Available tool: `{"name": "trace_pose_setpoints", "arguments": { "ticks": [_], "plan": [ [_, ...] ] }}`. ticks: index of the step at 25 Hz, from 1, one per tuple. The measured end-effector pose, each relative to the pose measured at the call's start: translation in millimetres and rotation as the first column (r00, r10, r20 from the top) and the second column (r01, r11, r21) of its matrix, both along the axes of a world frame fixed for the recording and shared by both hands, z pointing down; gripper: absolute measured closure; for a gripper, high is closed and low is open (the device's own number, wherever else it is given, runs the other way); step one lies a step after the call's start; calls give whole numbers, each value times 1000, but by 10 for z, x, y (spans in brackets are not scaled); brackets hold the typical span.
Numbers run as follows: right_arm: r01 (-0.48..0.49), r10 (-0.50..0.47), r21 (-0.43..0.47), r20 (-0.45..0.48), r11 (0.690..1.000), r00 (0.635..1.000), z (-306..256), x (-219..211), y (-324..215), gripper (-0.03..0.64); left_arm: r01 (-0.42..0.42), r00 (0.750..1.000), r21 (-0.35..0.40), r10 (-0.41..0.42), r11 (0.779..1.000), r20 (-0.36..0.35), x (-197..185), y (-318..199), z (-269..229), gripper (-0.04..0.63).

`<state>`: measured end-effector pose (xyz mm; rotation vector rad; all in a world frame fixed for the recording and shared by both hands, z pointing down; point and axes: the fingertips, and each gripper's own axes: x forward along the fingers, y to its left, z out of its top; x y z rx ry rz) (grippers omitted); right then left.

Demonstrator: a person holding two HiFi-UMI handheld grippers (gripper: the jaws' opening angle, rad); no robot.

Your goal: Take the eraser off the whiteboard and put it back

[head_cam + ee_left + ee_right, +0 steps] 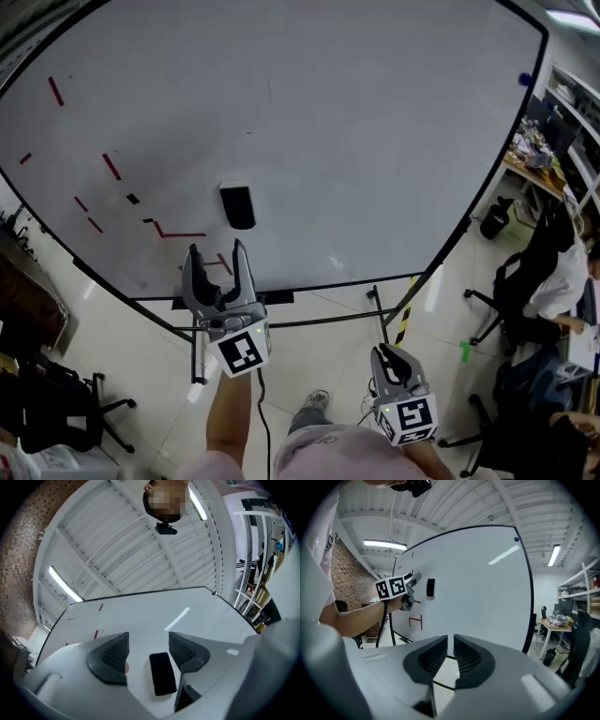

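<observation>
Eraser (237,206) on the whiteboard (356,112), just beyond the left tool (216,249), jaws spread; right tool (390,356) pressed together, empty.

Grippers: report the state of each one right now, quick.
Left gripper: open, empty; the eraser sits on the whiteboard ahead of it, ungripped.
Right gripper: shut, holding nothing.
</observation>
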<state>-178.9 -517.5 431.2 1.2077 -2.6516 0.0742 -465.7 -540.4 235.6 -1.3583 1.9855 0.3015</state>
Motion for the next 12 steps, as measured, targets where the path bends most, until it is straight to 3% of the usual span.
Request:
{"name": "trace_pose_setpoints", "arguments": {
  "ticks": [3,6,8,12],
  "plan": [
    [9,-11,45,30,999,999,-73,349,555,574,-27,1000,24,28,999,-11,431,843,-73,385],
    [7,-10,60,47,998,999,72,850,1359,574,-95,995,37,95,995,8,1143,1848,47,434],
    [-13,10,46,51,999,999,282,1210,1910,574,-172,985,55,172,984,6,1643,2521,88,466],
    [-39,39,-10,68,999,997,406,1830,2770,574,-275,961,60,276,960,-28,2485,3670,61,466]
  ]
}}
